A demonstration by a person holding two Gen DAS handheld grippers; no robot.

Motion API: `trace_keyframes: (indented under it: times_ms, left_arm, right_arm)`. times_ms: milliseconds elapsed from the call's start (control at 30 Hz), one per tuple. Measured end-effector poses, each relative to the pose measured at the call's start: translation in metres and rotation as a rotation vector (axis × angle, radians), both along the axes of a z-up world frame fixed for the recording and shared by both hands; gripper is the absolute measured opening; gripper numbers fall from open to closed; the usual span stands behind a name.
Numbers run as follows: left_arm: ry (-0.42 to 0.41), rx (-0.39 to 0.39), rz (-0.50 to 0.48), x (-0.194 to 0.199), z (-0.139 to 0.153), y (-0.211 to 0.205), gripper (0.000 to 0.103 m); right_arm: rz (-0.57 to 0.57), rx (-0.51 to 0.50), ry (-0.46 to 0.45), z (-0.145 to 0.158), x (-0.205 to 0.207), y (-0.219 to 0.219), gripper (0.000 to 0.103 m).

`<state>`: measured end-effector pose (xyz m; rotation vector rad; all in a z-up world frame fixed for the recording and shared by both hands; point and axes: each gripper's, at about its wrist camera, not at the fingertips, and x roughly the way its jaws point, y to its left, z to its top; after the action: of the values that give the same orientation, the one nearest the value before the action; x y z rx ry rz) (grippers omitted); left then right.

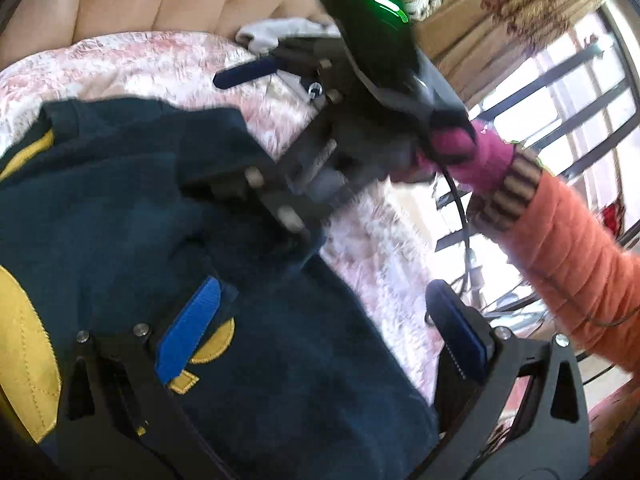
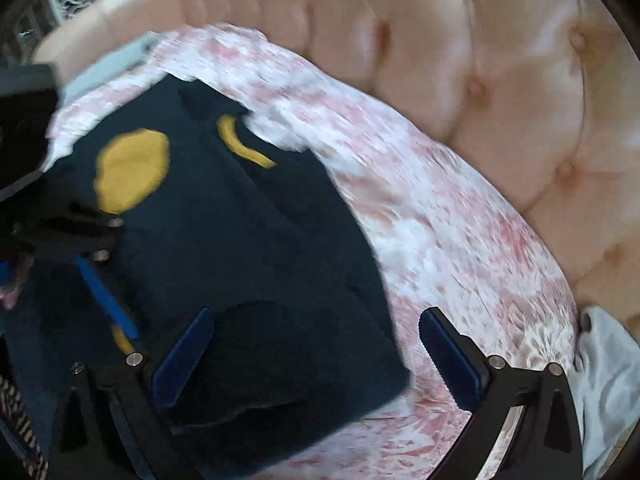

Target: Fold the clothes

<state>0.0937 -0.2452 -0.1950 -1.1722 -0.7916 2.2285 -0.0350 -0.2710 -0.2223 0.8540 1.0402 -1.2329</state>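
Left gripper (image 1: 324,344): fingers spread wide, hovering over the garment (image 1: 140,208), pinching nothing. Right gripper (image 2: 316,356): fingers likewise spread, straddling the near corner of the garment (image 2: 240,248). The navy garment with yellow patches lies on the pink cover (image 2: 440,240), apparently already folded into a rough block. Judged remaining: final folds and squaring. Beyond stands the headboard (image 2: 460,40).

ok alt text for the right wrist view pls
An open right gripper hovers over a navy garment with yellow patches, lying on a pink-and-white bedspread. The left gripper reaches in at the left edge, and a tufted peach headboard fills the background.
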Motion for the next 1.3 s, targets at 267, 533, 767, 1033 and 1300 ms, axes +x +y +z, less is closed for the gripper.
trace_keyframes:
  times_ms: [267,533,767,1033,1300]
  left_arm:
    - [-0.03,-0.018,-0.022,0.003,0.005,0.002,0.103]
    - [-0.082,-0.104,0.292,0.081,0.037,-0.129,0.103]
    - [-0.28,-0.112,0.446,0.078,-0.008,-0.207,0.103]
    - [-0.272,-0.142,0.434,0.093,-0.012,-0.214,0.089]
    - [-0.188,-0.135,0.462,0.069,0.019,-0.214,0.103]
  right_arm:
    - [-0.105,-0.039,-0.057,0.005,-0.012,0.012,0.103]
    - [-0.111,-0.21,-0.184,0.06,0.016,0.014,0.103]
    - [-0.166,-0.089,-0.181,0.016,0.048,-0.023,0.103]
    - [-0.206,-0.05,-0.248,-0.006,0.032,-0.017,0.103]
    - [-0.238,-0.134,-0.285,0.024,0.024,-0.041,0.103]
